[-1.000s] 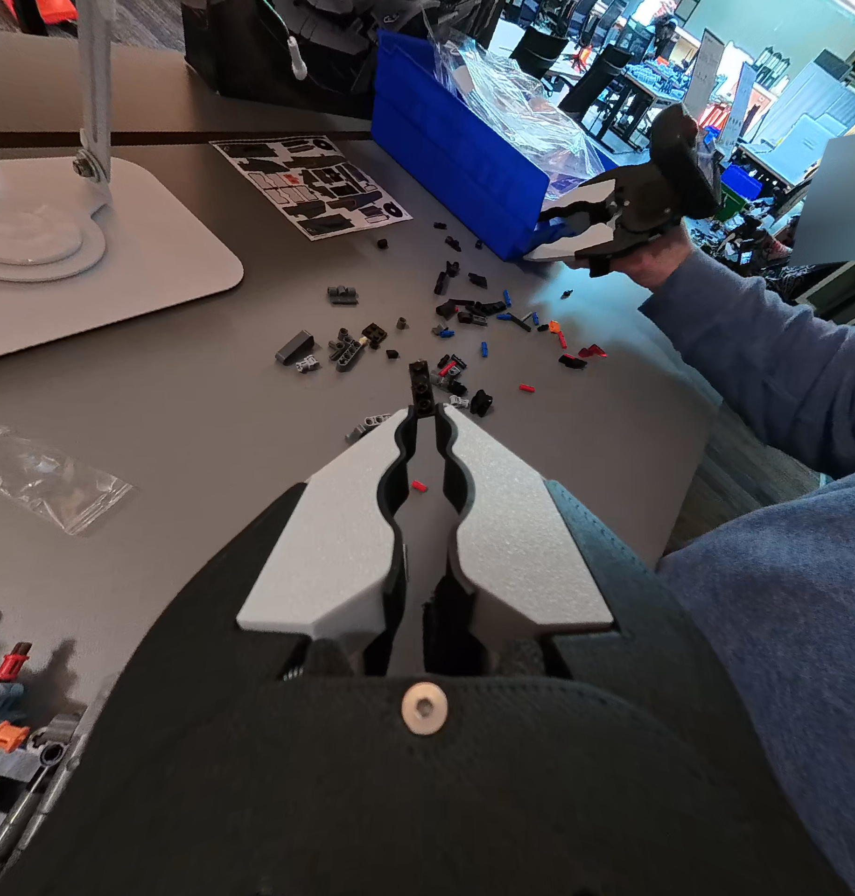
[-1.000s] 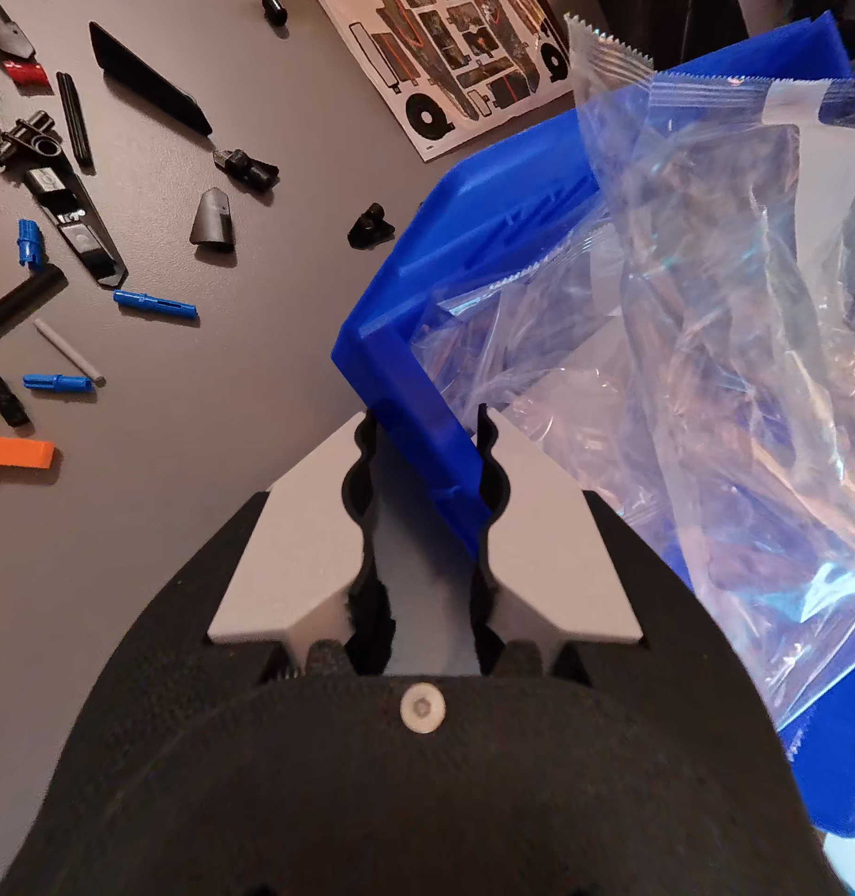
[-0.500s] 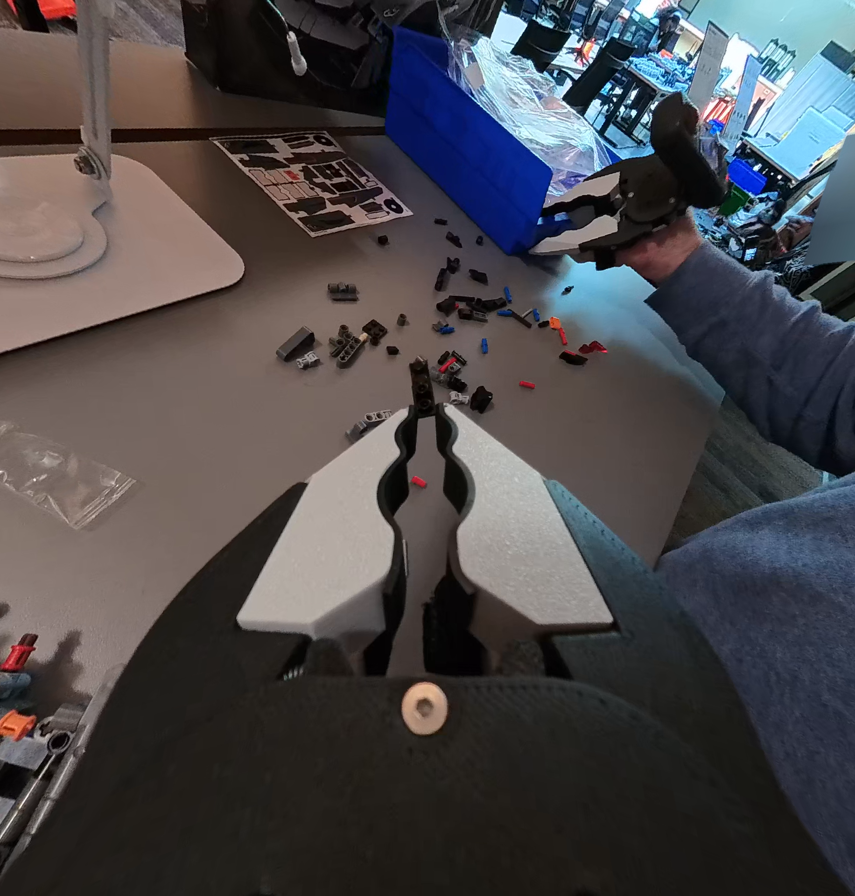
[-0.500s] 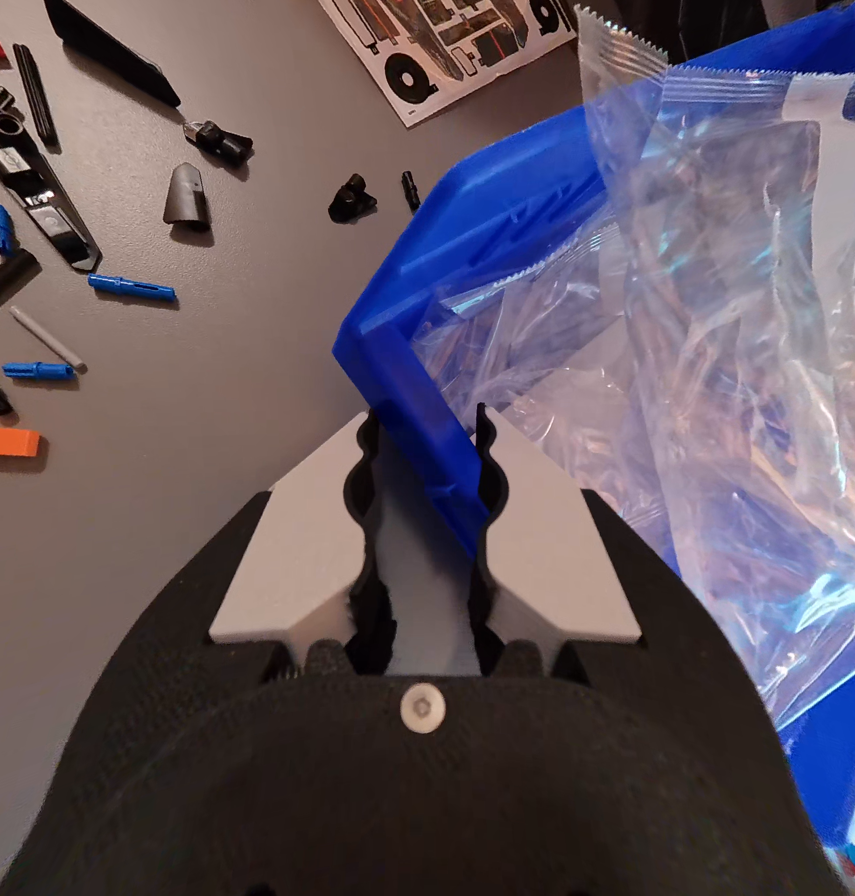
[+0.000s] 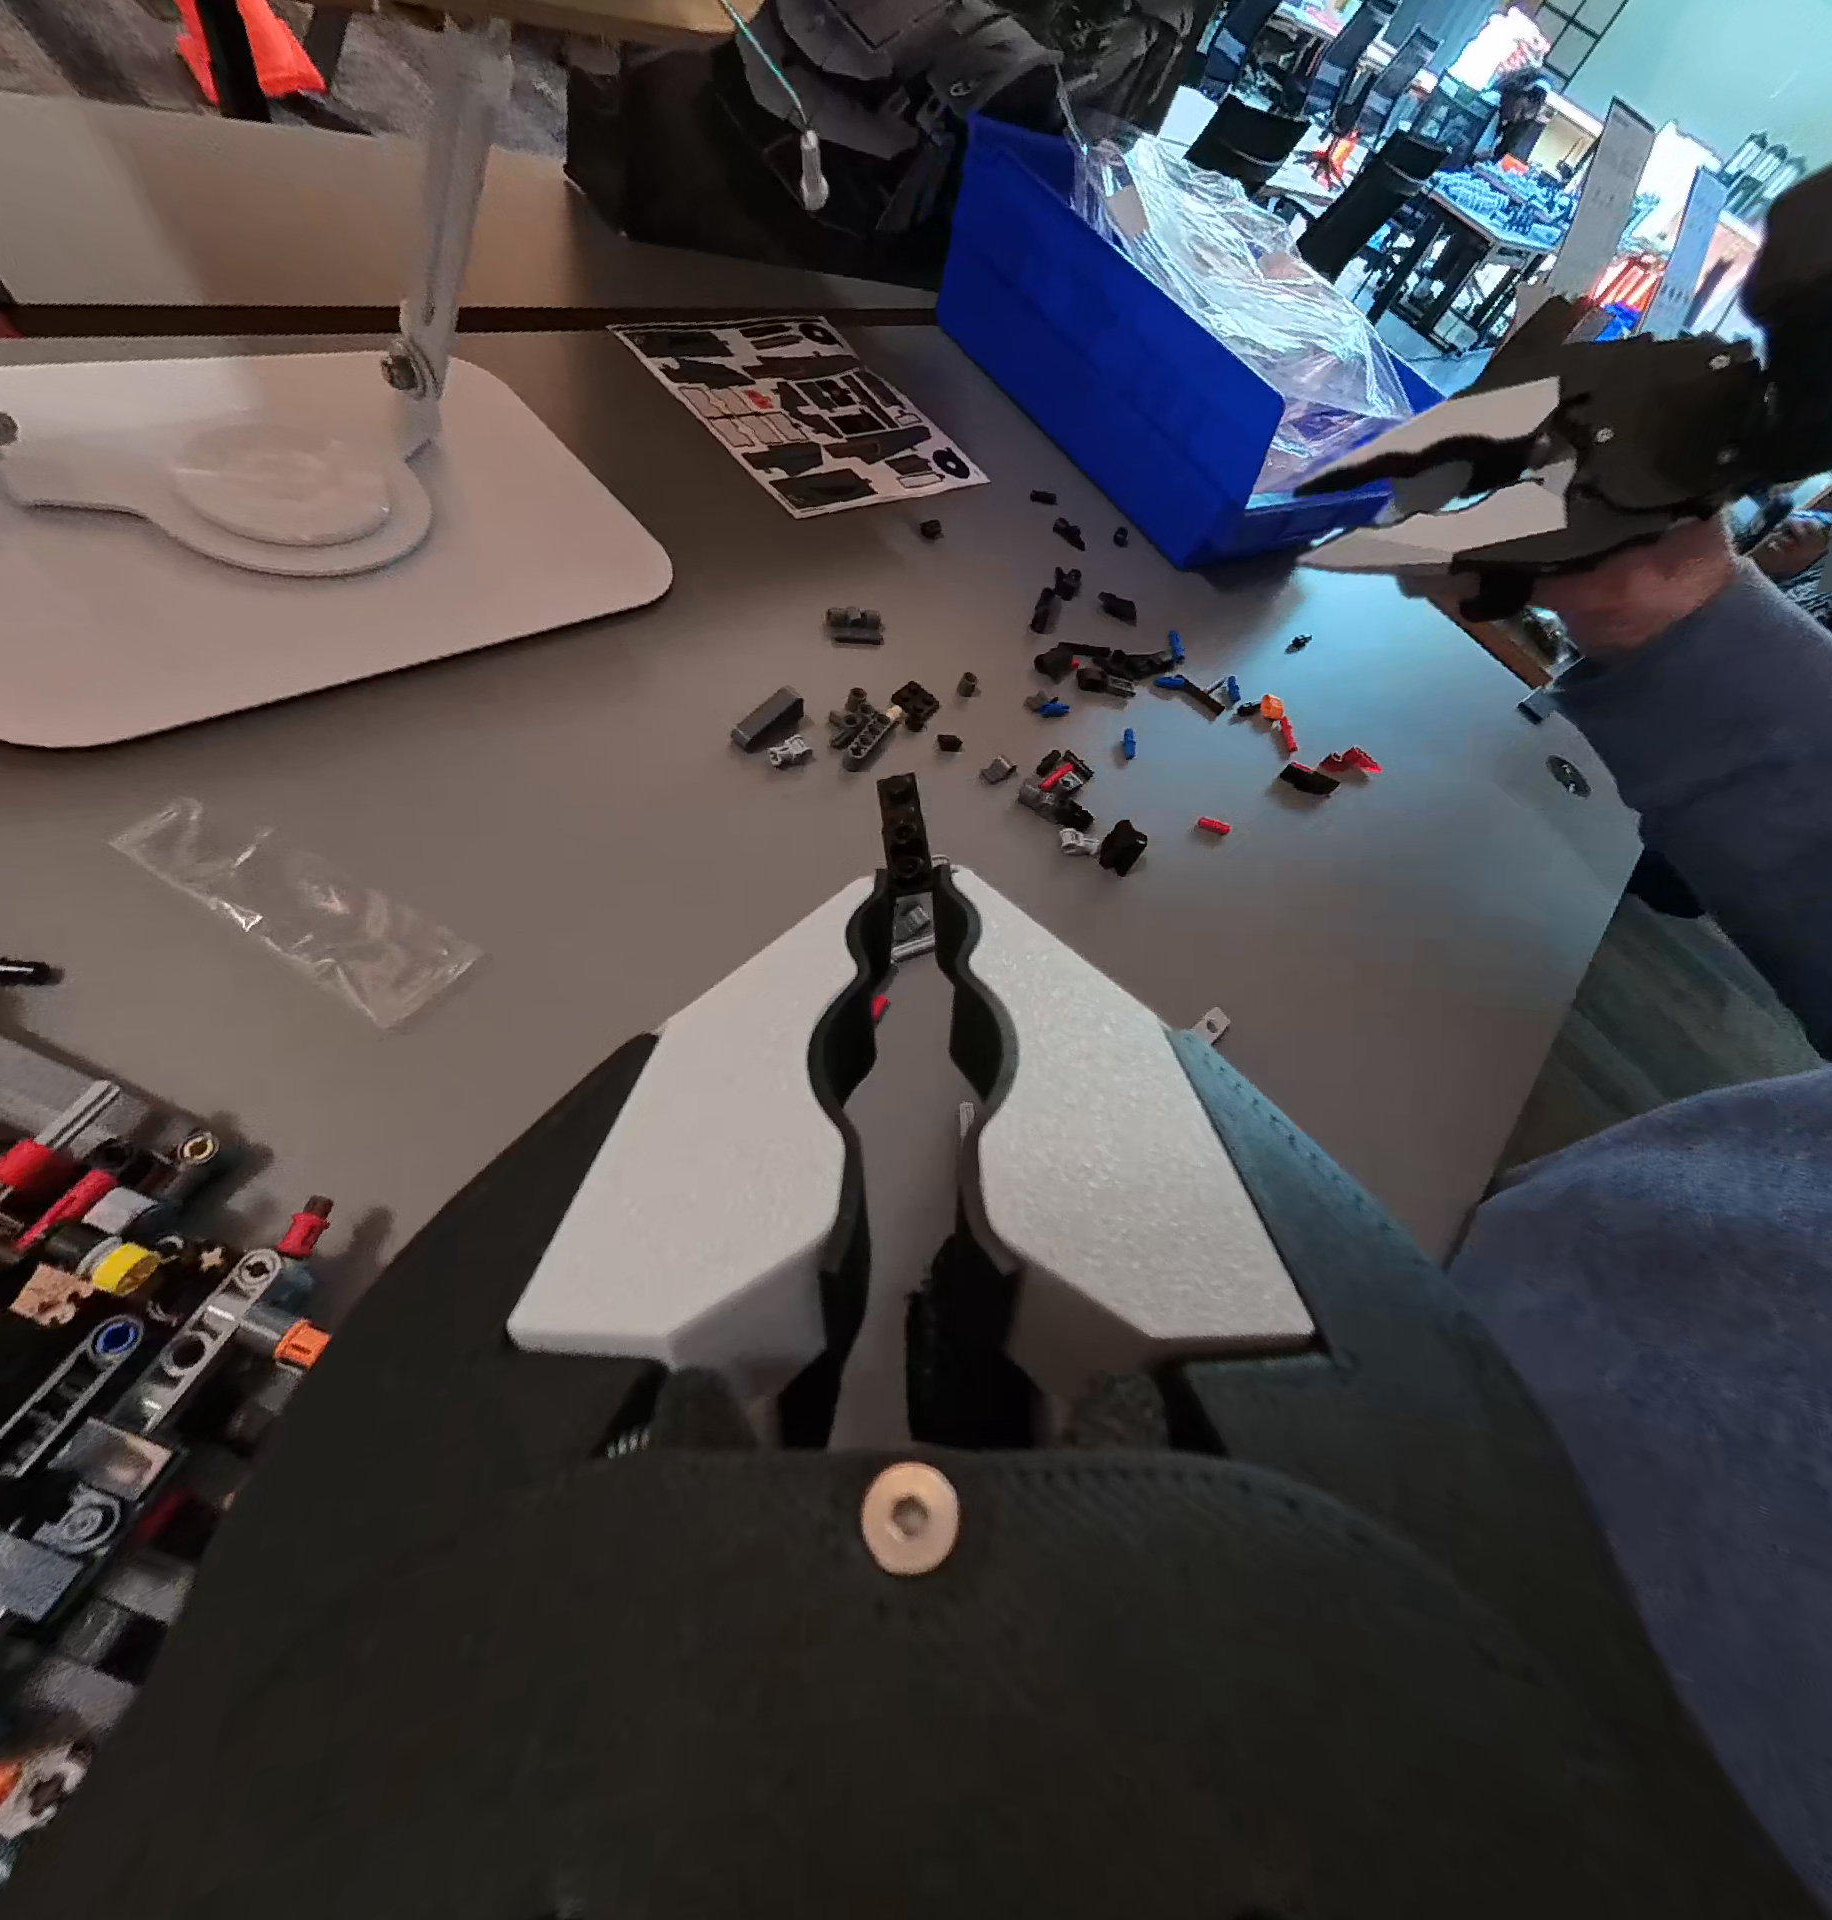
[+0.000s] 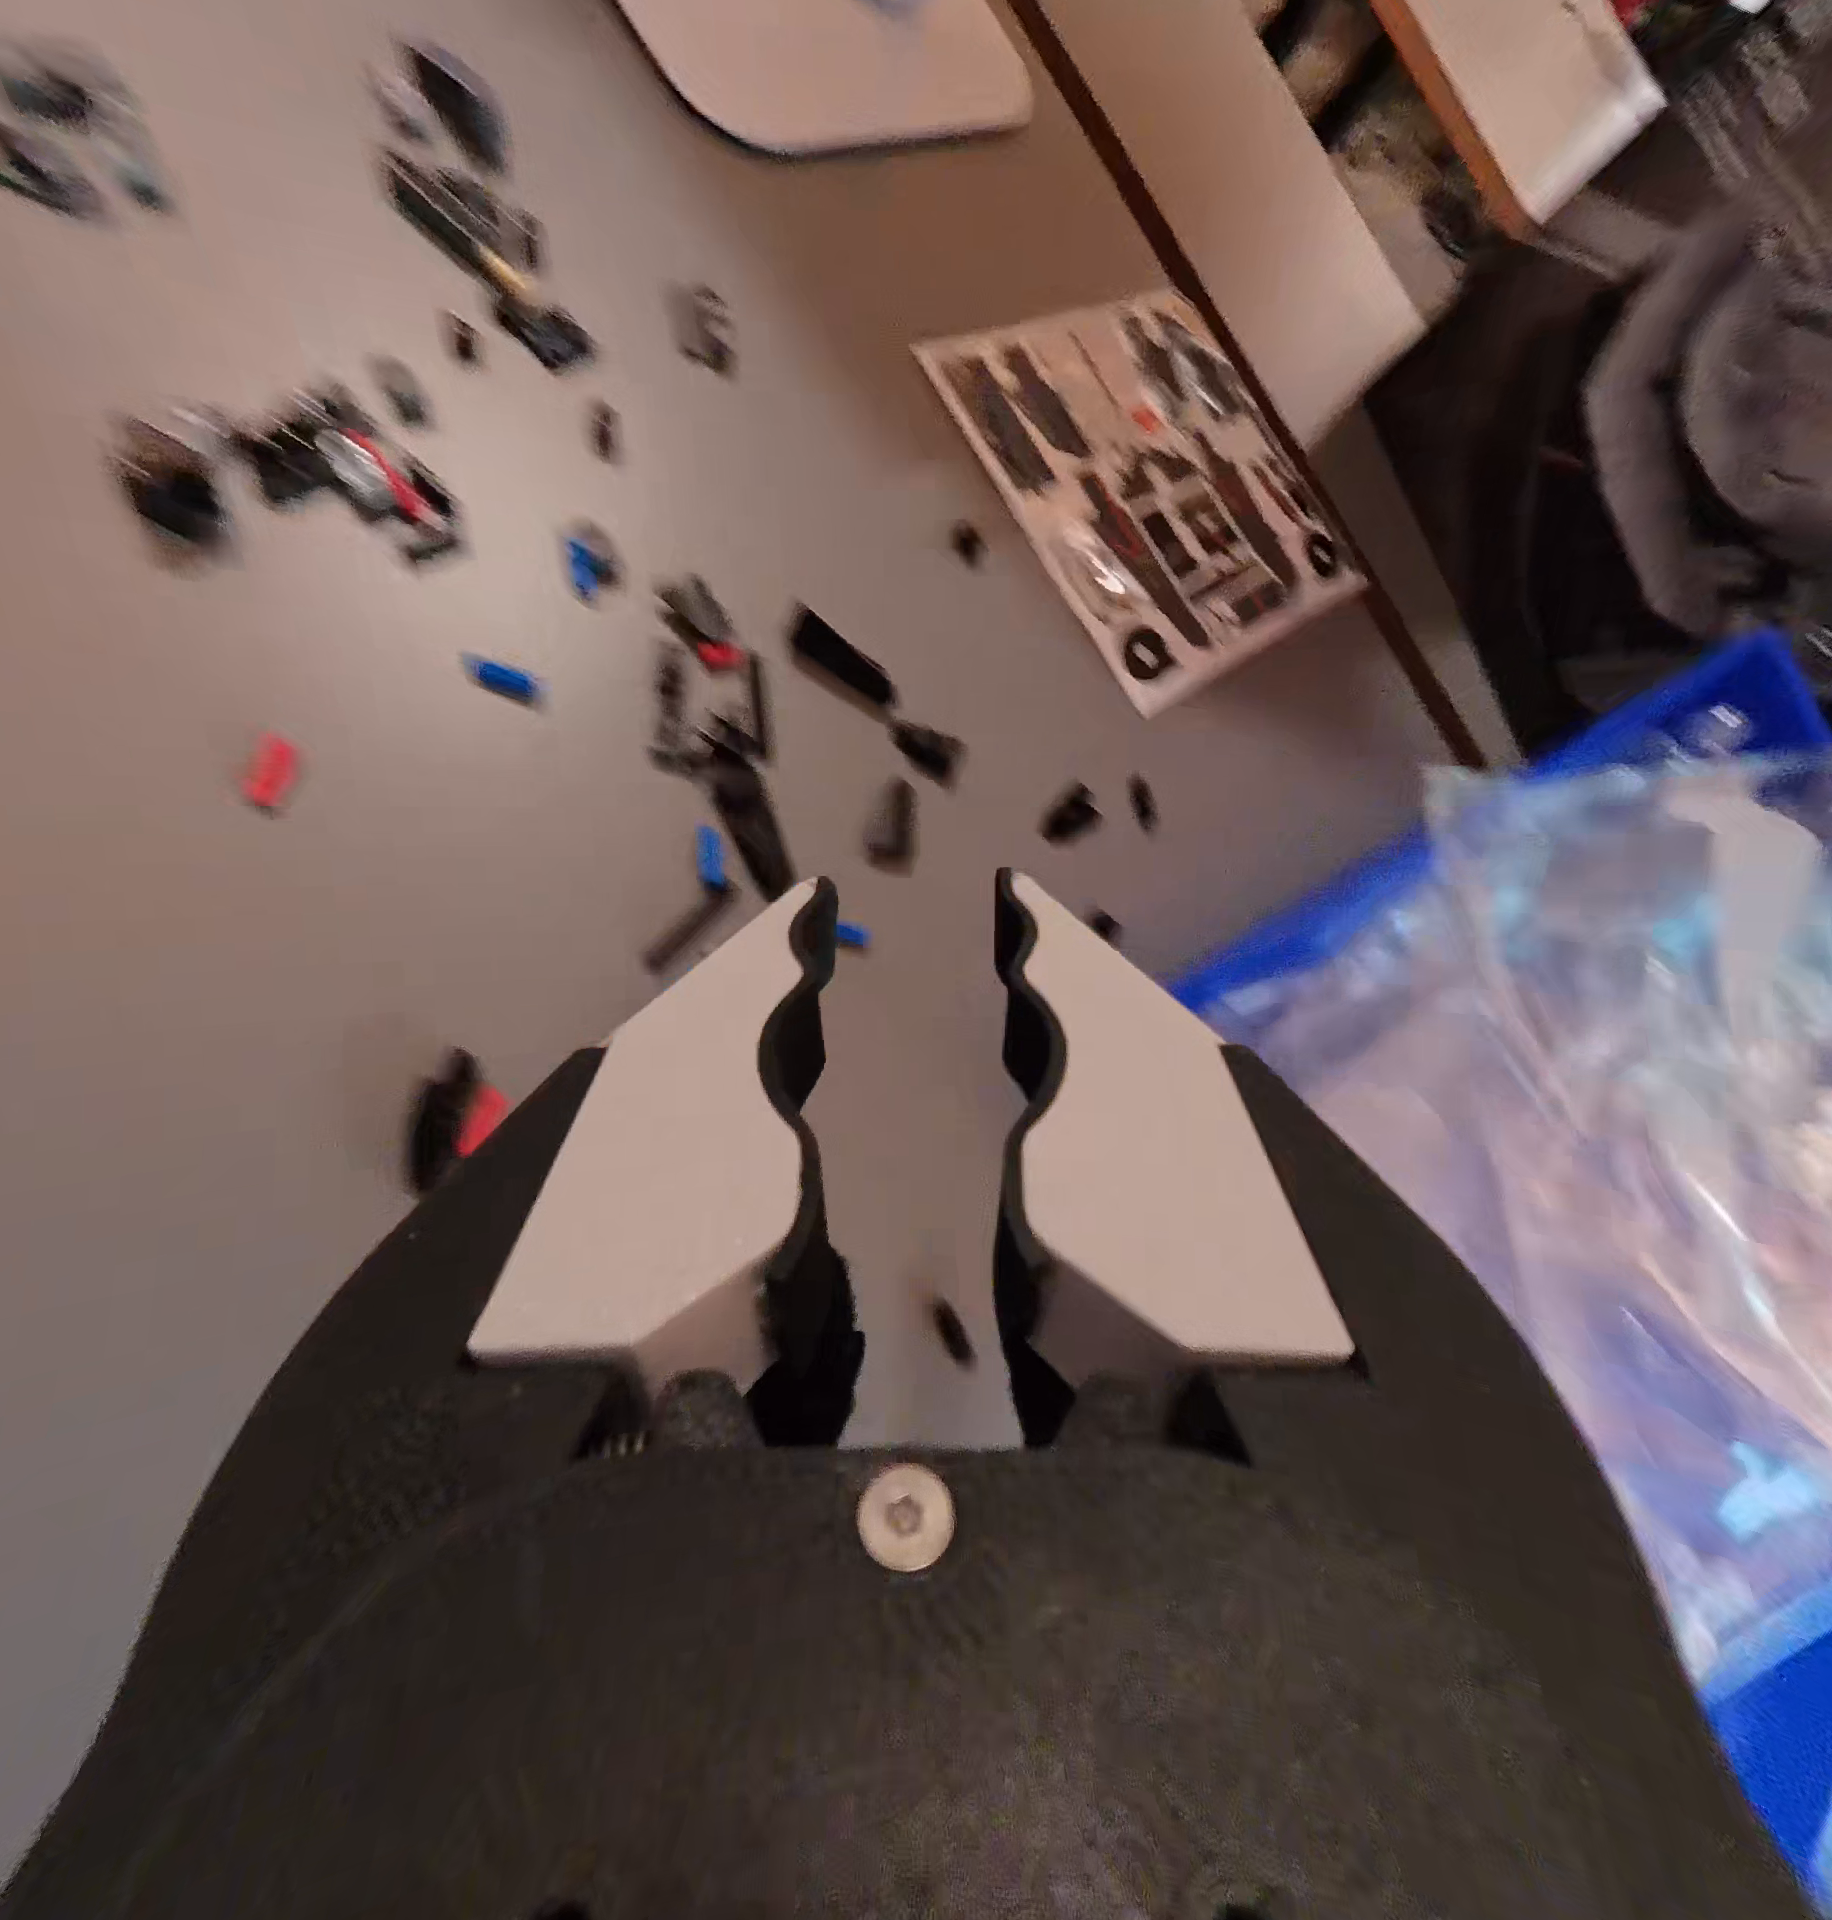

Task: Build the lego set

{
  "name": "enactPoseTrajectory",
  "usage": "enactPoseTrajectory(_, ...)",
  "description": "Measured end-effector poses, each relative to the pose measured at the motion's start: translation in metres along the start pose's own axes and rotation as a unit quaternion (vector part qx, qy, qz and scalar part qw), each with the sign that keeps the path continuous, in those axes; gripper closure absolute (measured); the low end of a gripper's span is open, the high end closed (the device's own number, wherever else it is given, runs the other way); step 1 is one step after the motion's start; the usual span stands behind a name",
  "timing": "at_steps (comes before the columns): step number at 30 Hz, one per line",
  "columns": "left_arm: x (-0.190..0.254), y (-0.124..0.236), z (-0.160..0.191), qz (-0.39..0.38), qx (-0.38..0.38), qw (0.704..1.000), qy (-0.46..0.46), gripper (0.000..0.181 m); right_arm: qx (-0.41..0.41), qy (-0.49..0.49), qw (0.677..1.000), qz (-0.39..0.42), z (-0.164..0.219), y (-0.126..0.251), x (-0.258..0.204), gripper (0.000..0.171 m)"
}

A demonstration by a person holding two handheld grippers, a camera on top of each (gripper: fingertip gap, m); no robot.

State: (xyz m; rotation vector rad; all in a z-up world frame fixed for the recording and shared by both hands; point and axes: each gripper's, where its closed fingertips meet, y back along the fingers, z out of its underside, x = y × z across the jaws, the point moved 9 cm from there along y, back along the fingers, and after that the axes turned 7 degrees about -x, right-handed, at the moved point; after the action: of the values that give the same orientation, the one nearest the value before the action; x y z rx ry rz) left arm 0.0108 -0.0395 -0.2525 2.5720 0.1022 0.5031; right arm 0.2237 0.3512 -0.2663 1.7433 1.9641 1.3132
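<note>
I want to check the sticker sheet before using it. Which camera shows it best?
The left wrist view: the sticker sheet is sharp and whole, lying flat on the table beside the blue bin. The right wrist view shows it whole too, but smeared by motion blur.

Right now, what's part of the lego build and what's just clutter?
Job:
- black piece in left gripper
- loose pieces on table
- sticker sheet
- right gripper, open, empty

Clutter:
- blue bin of plastic bags
- white stand
- empty bag
</note>
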Motion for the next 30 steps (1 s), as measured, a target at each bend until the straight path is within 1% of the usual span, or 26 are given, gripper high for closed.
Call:
enactPoseTrajectory(1,-0.001,0.0,0.0,0.001,0.0,1.0,0.0,0.176,0.013,0.003,1.0,-0.02,-0.01,-0.004,-0.01,0.146)
enactPoseTrajectory(4,-0.001,0.0,0.002,0.005,0.001,1.0,-0.001,0.176,0.011,0.014,0.998,-0.058,-0.029,-0.026,-0.035,0.152)
enactPoseTrajectory(7,0.001,-0.001,0.002,0.01,0.002,1.0,-0.004,0.176,-0.011,0.012,0.997,-0.07,-0.028,-0.048,-0.048,0.154)
enactPoseTrajectory(11,0.003,-0.001,0.004,0.015,-0.003,1.0,-0.006,0.175,-0.029,-0.005,0.997,-0.073,-0.021,-0.068,-0.052,0.159)
enactPoseTrajectory(21,0.003,-0.003,0.006,0.024,-0.007,1.0,-0.006,0.175,-0.028,-0.014,0.996,-0.089,-0.016,-0.08,-0.055,0.171)
enactPoseTrajectory(22,0.003,-0.003,0.006,0.025,-0.008,1.0,-0.006,0.175,-0.028,-0.017,0.995,-0.09,-0.017,-0.08,-0.054,0.171)
enactPoseTrajectory(24,0.003,-0.004,0.005,0.025,-0.008,1.0,-0.007,0.175,-0.03,-0.021,0.996,-0.086,-0.017,-0.08,-0.053,0.164)
enactPoseTrajectory(27,0.002,-0.003,0.005,0.025,-0.008,1.0,-0.007,0.175,-0.025,-0.041,0.994,-0.099,-0.019,-0.079,-0.053,0.163)
enactPoseTrajectory(30,0.0,-0.003,0.006,0.024,-0.008,1.0,-0.005,0.175,-0.03,-0.046,0.994,-0.098,-0.021,-0.08,-0.055,0.156)
